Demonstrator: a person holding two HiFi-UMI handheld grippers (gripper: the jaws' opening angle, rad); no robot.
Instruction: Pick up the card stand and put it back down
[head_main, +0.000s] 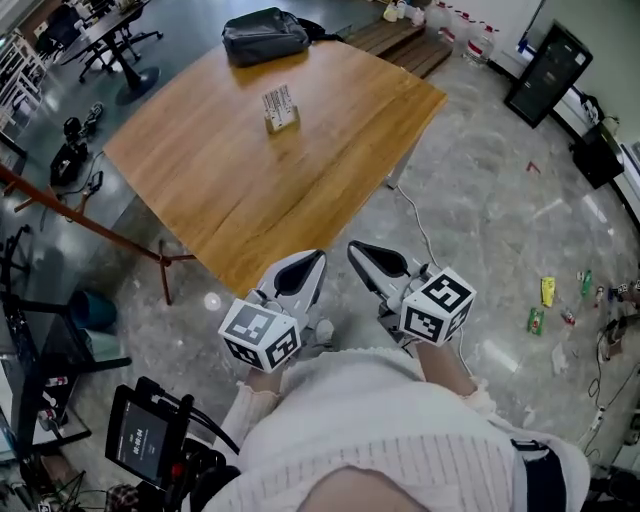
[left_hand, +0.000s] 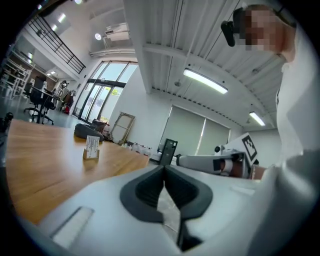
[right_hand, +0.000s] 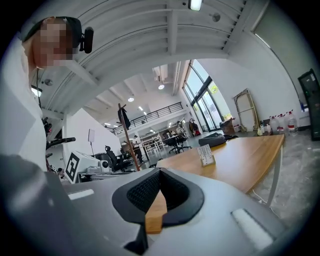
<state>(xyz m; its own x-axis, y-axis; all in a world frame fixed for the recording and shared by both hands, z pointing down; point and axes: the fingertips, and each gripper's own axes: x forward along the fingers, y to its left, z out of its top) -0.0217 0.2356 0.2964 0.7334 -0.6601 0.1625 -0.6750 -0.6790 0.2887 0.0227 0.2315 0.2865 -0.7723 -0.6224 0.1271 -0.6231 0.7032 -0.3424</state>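
The card stand (head_main: 280, 108) is a small wooden block holding white cards. It stands upright on the far half of the wooden table (head_main: 300, 190). It also shows in the left gripper view as the card stand (left_hand: 91, 147) and in the right gripper view as the card stand (right_hand: 205, 155). Both grippers are held close to the person's body, off the table's near corner and far from the stand. My left gripper (head_main: 306, 268) (left_hand: 164, 172) is shut with nothing in it. My right gripper (head_main: 362, 254) (right_hand: 160, 175) also looks shut and empty.
A black bag (head_main: 265, 35) lies at the table's far edge behind the stand. Office chairs (head_main: 115, 45) stand beyond the table at the left and a black cabinet (head_main: 545, 70) at the right. A cable (head_main: 420, 225) and litter (head_main: 547, 291) lie on the floor. A screen on a stand (head_main: 142, 436) is at lower left.
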